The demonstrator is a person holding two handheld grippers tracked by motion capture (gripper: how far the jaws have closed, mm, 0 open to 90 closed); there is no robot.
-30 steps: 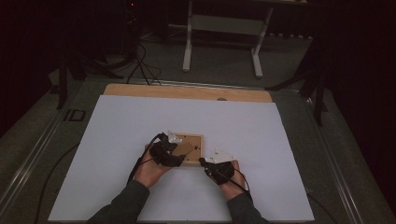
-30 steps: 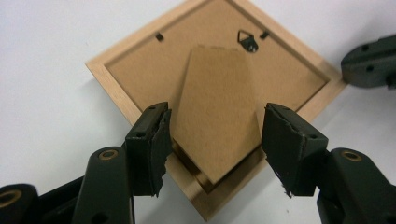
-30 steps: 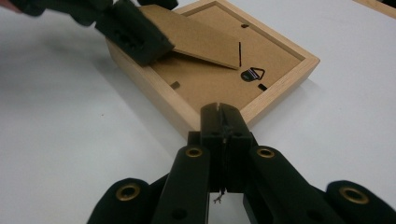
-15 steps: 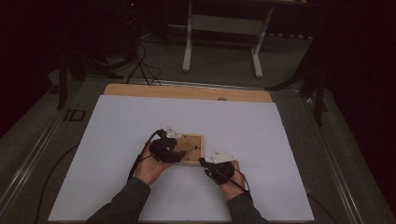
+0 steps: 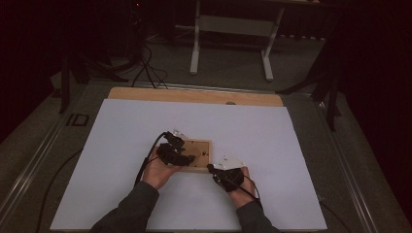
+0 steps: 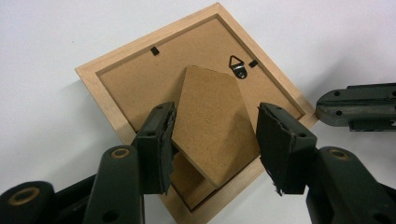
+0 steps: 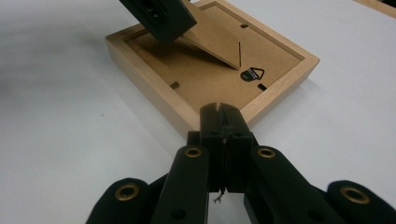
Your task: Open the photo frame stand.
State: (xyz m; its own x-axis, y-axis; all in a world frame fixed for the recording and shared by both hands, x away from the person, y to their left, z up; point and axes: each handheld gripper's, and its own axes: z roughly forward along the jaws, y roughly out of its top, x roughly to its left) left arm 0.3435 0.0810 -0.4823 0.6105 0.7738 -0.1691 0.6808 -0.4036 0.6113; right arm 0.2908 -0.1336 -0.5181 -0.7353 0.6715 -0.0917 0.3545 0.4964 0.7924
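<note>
The worktop (image 5: 121, 194), covered in white, looked as it had a second earlier, and the frame (image 5: 200, 156) lay face down near its middle in the same spot, its backing board up. The change was small and sat at the left claw (image 6: 212, 140): its jaws had just been closing, then eased apart a little, and they stood on either side of the easel stand (image 6: 210, 121), which was tilted up off the backing, one pad touching its edge and the other apart from it, so the stand was straddled, not clamped. The right claw (image 7: 220, 123) was clenched on nothing, its tip against the frame's near corner, apparently bracing it. Judging by this, the stand was being worked open or folded, and no firm grip was set yet.
</note>
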